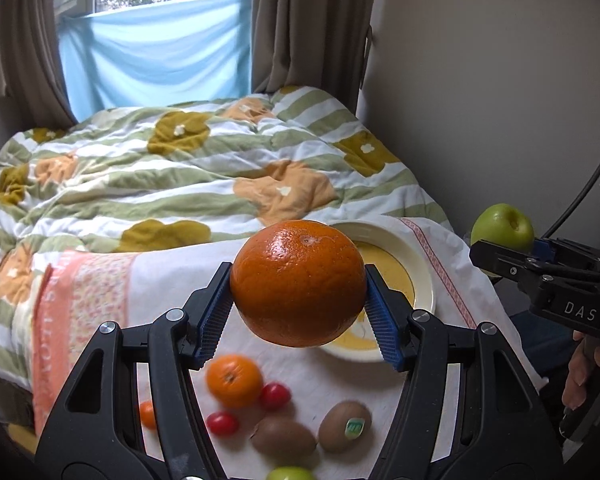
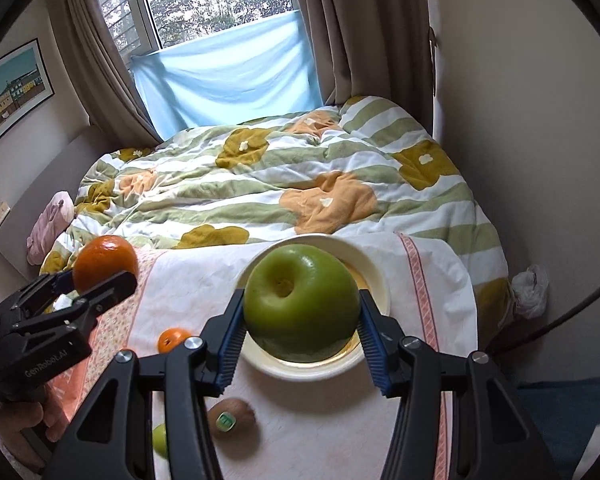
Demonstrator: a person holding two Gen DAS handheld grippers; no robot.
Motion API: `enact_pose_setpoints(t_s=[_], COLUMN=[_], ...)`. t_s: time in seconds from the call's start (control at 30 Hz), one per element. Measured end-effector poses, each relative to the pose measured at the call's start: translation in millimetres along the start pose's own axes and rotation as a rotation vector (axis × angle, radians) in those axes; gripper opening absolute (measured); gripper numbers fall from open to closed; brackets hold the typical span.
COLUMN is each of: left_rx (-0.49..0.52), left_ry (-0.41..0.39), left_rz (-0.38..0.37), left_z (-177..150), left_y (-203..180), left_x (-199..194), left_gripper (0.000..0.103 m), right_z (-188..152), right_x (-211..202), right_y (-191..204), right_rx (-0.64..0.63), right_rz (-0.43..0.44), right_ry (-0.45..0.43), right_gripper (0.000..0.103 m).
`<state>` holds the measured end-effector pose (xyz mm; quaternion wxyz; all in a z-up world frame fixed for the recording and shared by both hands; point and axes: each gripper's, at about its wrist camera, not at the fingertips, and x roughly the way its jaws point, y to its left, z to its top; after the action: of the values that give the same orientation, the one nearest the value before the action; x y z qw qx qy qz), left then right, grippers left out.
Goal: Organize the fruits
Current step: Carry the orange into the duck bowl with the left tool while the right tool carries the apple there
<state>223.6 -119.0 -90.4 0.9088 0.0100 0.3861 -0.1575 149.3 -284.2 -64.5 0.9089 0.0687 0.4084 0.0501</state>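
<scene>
Orange (image 1: 298, 282) clamped in left tongs (image 1: 300, 312), apple (image 2: 302, 304) clamped in right tongs (image 2: 302, 334), both held above cloth. Bowl (image 2: 376, 276) at 12 o'clock apparently empty. Left: mandarin (image 1: 234, 380), two tomatoes (image 1: 274, 396), two kiwis (image 1: 344, 426) at 6 o'clock.

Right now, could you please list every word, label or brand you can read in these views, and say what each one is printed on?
"DAS": on the body of the right tool, cut off at the frame edge.
"GenRobot.AI": on the body of the left tool.
Orange cloth border: large pale letters, too blurred to read.
Kiwi sticker: green label, too small to read.
</scene>
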Motion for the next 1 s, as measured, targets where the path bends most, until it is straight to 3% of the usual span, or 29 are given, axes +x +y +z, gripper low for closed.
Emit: enact_pose_setpoints(t_s=[0.47, 0.9, 0.93, 0.97, 1.0], left_rx=[0.062, 0.185, 0.194, 0.202, 0.204], left_ry=[0.16, 0.259, 0.253, 0.243, 0.231], left_rz=[0.015, 0.039, 0.04, 0.041, 0.049], left_z=[19, 4, 4, 4, 5], left_y=[-42, -68, -69, -70, -71], left_x=[149, 191, 190, 187, 184], left_gripper=[0.066, 0.067, 0.072, 0.092, 0.103], right_z=[28, 28, 28, 28, 28], right_x=[92, 122, 123, 123, 123], right_y=[-71, -97, -98, -99, -98], right_rx=[0.008, 0.042, 0.043, 0.046, 0.043], right_rz=[0.034, 0.054, 0.055, 0.056, 0.055], right_ry=[0.115, 0.162, 0.163, 0.163, 0.162], right_gripper=[0.049, 0.049, 0.049, 0.049, 0.049])
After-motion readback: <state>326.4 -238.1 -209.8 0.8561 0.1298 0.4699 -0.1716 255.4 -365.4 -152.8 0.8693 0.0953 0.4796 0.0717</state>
